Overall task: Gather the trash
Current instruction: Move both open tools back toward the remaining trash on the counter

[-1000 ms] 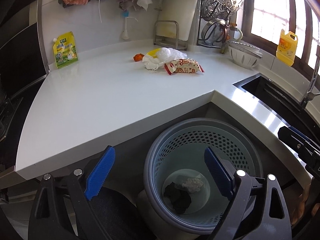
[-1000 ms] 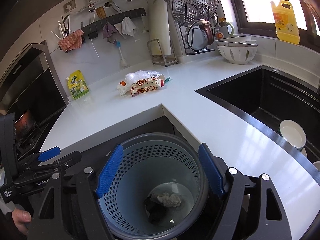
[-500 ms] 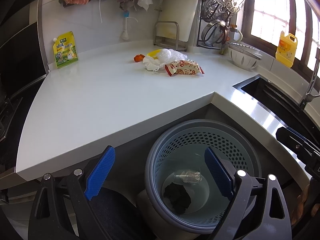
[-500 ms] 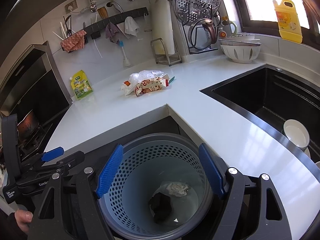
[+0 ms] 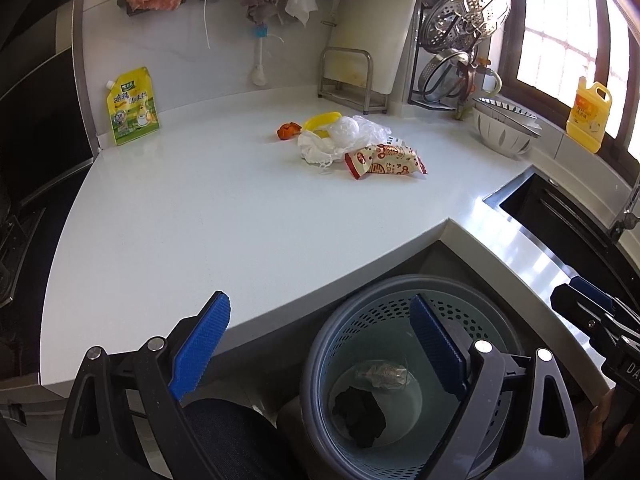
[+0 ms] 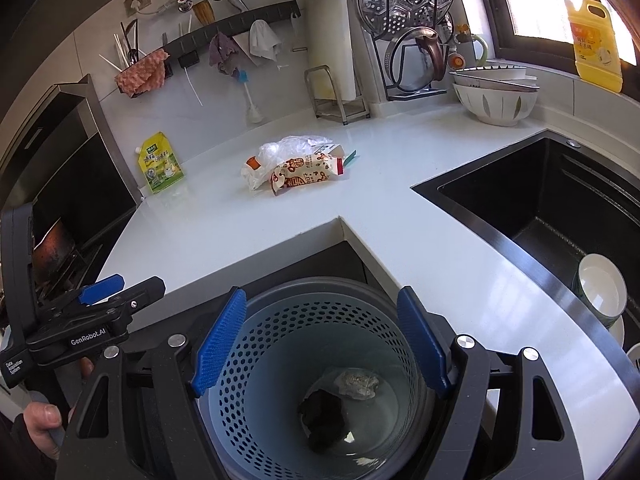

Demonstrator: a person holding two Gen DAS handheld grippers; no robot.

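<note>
A grey-blue perforated trash bin (image 5: 348, 344) (image 6: 280, 320) stands on the floor below the counter corner. It holds a black scrap (image 5: 360, 414) (image 6: 322, 420) and a clear crumpled wrapper (image 5: 382, 372) (image 6: 358, 384). On the white counter lies a trash pile: a red-patterned snack wrapper (image 5: 386, 162) (image 6: 306, 174), a white plastic bag (image 5: 344, 136) (image 6: 280, 148), a yellow lid (image 5: 320, 120) and an orange scrap (image 5: 289, 131). My left gripper (image 5: 320, 348) is open and empty over the counter edge and bin. My right gripper (image 6: 320, 340) is open and empty above the bin.
A yellow-green pouch (image 5: 132, 106) leans on the back wall. A cutting board rack (image 5: 352, 80), steamer rack (image 5: 460, 40) and bowls (image 5: 506, 130) stand at the back right. A yellow bottle (image 5: 588, 118) sits on the sill. The black sink (image 6: 540, 208) holds a bowl (image 6: 600, 292).
Both grippers have risen and tilted slightly towards the counter. The clear wrapper has settled in the bin bottom. Both jaws stay open.
</note>
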